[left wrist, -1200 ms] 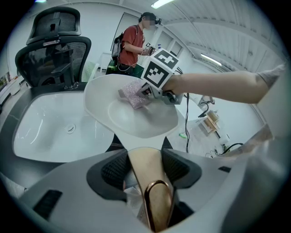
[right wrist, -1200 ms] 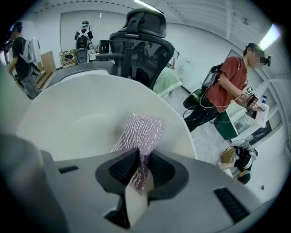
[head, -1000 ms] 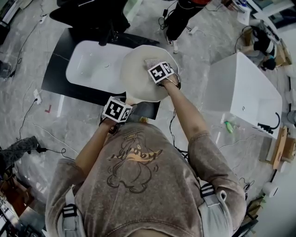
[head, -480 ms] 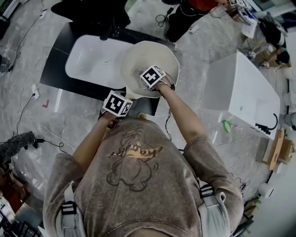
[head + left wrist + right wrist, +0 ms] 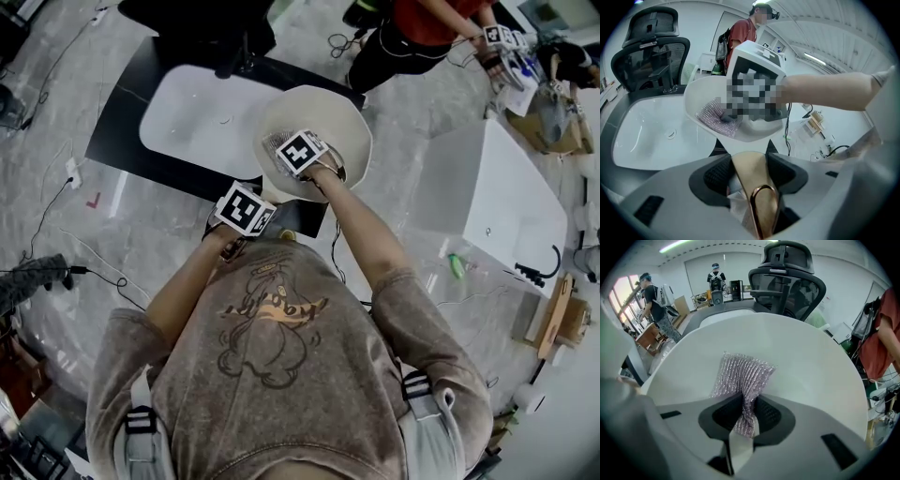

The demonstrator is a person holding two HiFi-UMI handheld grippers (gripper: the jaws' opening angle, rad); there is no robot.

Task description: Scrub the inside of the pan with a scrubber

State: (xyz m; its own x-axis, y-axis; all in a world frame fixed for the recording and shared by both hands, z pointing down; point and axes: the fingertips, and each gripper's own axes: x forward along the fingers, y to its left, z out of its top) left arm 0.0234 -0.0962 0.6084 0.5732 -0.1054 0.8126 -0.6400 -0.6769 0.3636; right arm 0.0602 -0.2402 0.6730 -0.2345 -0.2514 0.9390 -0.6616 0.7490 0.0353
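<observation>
A cream pan (image 5: pixel 349 117) is held tilted over the sink, its gold handle (image 5: pixel 752 185) clamped between the pads of my left gripper (image 5: pixel 749 171). In the head view the left gripper (image 5: pixel 258 211) sits at the pan's near left edge. My right gripper (image 5: pixel 746 413) is shut on a silvery-pink mesh scrubber (image 5: pixel 740 376), whose free end lies flat against the pan's inside (image 5: pixel 811 371). From above, the right gripper (image 5: pixel 286 148) reaches into the left half of the pan. The left gripper view shows the scrubber (image 5: pixel 715 119) on the pan's lower wall (image 5: pixel 701 93).
A white sink basin (image 5: pixel 192 117) is set in a black counter (image 5: pixel 117 122) under and left of the pan. A black office chair (image 5: pixel 787 273) stands behind it. A person in red (image 5: pixel 422 33) stands beyond, and a white unit (image 5: pixel 506 197) stands at the right.
My right gripper has slid the scrubber leftward across the inside of the pan. The left gripper has kept its hold on the handle in the same place.
</observation>
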